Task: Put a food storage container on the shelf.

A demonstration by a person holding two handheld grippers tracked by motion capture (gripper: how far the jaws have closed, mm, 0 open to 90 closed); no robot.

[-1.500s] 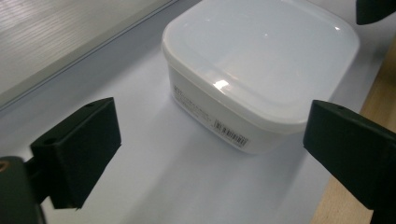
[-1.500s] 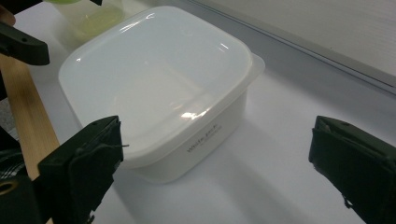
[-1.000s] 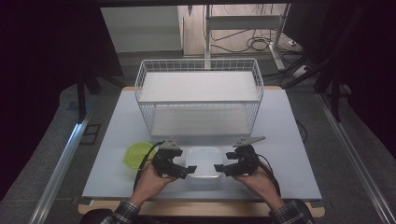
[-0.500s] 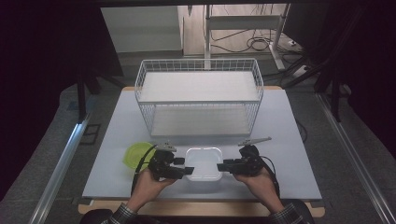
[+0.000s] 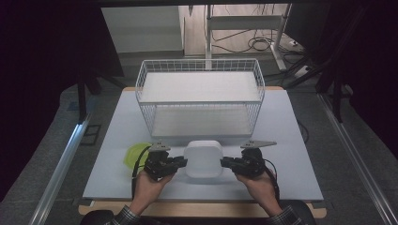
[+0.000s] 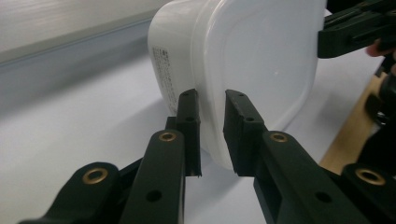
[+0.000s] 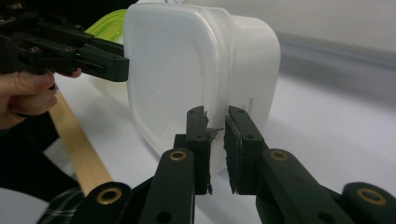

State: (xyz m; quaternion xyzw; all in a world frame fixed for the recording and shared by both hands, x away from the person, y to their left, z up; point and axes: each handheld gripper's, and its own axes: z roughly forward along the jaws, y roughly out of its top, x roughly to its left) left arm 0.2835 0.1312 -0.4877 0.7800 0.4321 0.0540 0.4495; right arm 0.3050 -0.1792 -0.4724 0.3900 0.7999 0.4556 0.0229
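1. A person at a grey table [image 5: 291,140] holds a white lidded plastic container [image 5: 203,158] between two handheld grippers; it sits near the front edge, in front of a white wire basket [image 5: 199,101].

2. The left gripper [image 5: 180,162] meets the container's left side and the right gripper [image 5: 226,162] its right side, each at the lid's rim.

3. What has just changed: a second ago both sets of jaws stood wide beside the container; both have just been closing, with the rim between them.

4. In the left gripper view [image 6: 212,126], the fingers [image 6: 189,116] now pinch the rim from both sides; in the right gripper view [image 7: 215,135] the pads likewise clamp the rim.

5. A yellow-green lid [image 5: 136,154] lies on the table just left of the left hand, untouched.

6. Judging from this, the two-handed grasp looks set, and the container appears ready to be lifted, possibly toward the basket behind it.

7. The narrow hold on the rim could slip or pop the lid if the hands rise unevenly.
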